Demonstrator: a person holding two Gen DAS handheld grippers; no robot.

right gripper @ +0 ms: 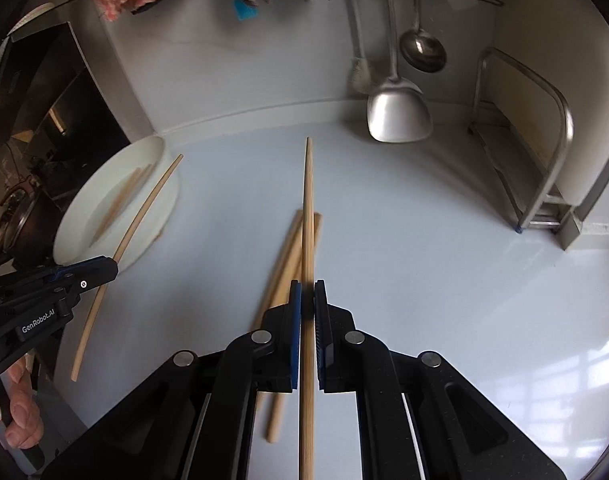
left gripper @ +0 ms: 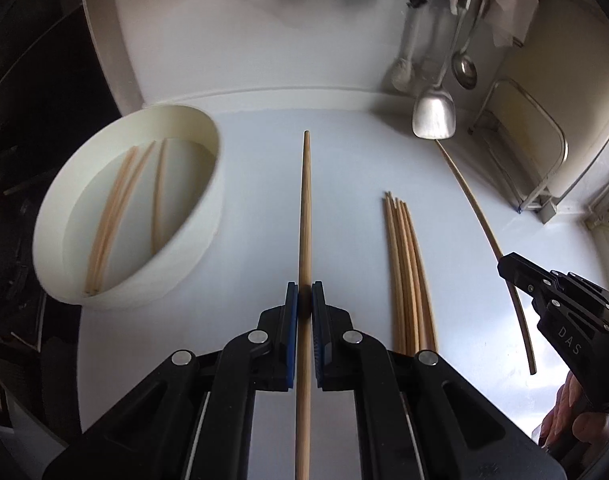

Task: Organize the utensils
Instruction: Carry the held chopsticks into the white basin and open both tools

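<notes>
Above the counter point(left gripper: 244, 240), left claw point(left gripper: 304, 300) and right claw point(right gripper: 307, 296), angled downward, each pinching a chopstick point(left gripper: 305, 208).

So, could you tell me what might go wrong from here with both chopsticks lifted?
Each tool, left tool and right tool, pinches its chopstick partway along, so either could pivot or slip. The long tips could knock the white bowl or the hanging spatula. The loose bundle could scatter if brushed.

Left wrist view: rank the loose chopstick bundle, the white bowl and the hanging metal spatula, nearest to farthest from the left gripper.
1. Chopstick bundle, lying on the counter just right of the left gripper.
2. White bowl, to the left, chopsticks inside.
3. Metal spatula, hanging at the back right.
</notes>
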